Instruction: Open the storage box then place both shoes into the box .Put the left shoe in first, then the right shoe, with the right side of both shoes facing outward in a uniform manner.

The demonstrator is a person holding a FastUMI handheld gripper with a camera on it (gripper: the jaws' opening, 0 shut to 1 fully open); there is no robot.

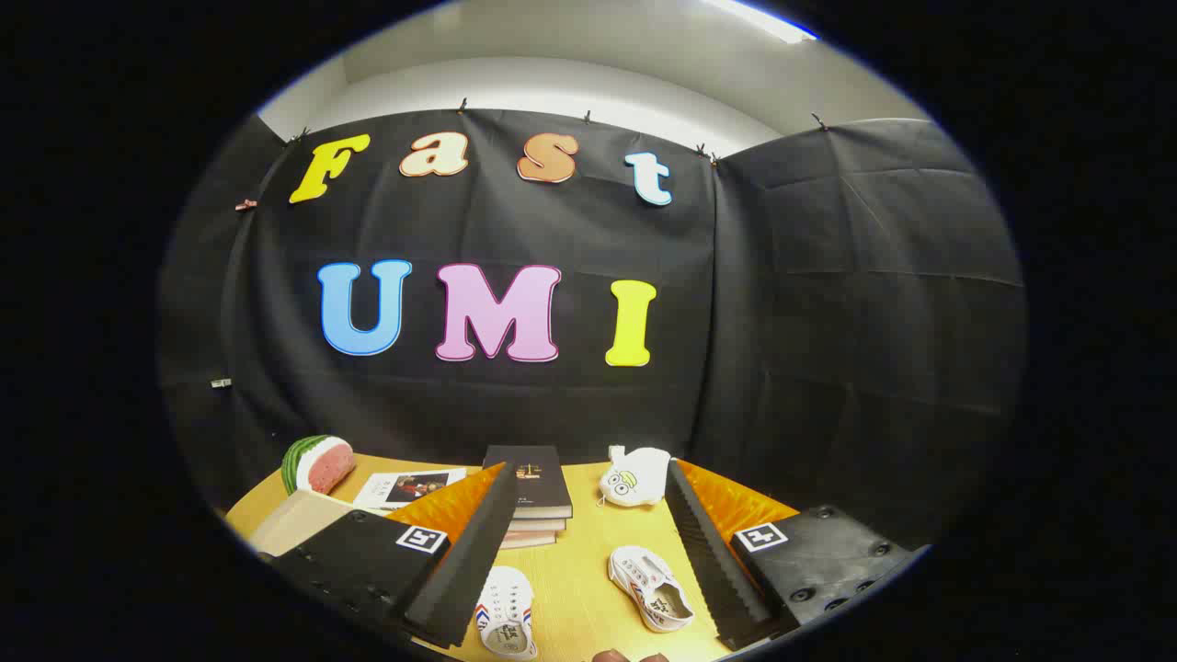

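Note:
Two small white shoes with red and blue stripes lie on the yellow wooden table [579,588], between my fingers. One shoe [507,611] sits close to the left finger [464,561]. The other shoe [651,588] lies nearer the right finger [708,561], its opening showing. My gripper [587,478] is held above the table, open wide, with nothing between its fingers. A brown rounded thing [630,656] peeks in at the near edge below the shoes; I cannot tell what it is.
A stack of books with a black top book [531,492] stands beyond the shoes. A white cartoon-faced pouch [634,476] lies to its right. A watermelon slice [317,464], a magazine [409,487] and a tan box corner [292,522] sit at the far left.

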